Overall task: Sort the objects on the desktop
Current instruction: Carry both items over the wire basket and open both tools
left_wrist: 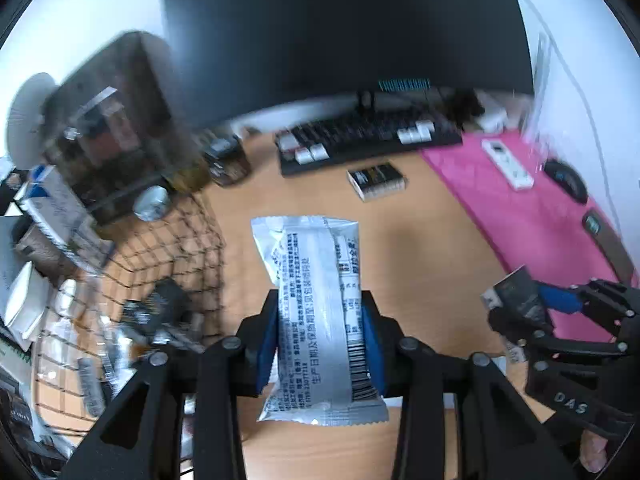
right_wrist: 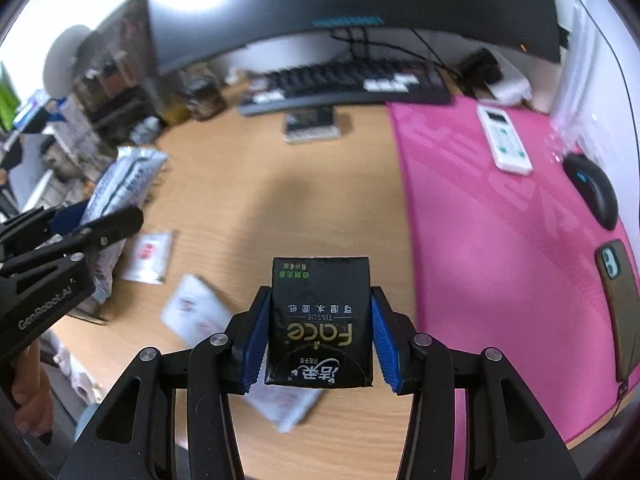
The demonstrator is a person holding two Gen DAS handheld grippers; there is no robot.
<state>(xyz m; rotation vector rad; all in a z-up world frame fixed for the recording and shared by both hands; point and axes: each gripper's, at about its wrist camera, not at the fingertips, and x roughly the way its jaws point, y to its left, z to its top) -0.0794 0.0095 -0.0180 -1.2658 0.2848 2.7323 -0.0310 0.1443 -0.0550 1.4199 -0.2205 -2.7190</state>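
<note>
The wire-mesh basket (left_wrist: 168,256), already littered with small items, lies to the left of the left tool (left_wrist: 320,340), so that hand looks nearer to it than the right one, which hangs over the wooden bench (right_wrist: 248,184) beside the pink mat (right_wrist: 500,240). The left tool pinches a crinkly silver foil packet (left_wrist: 316,300), long axis running out along the fingers. The right tool (right_wrist: 320,332) grips a small, soft, glossy black tissue pack (right_wrist: 320,320) by its sides.
</note>
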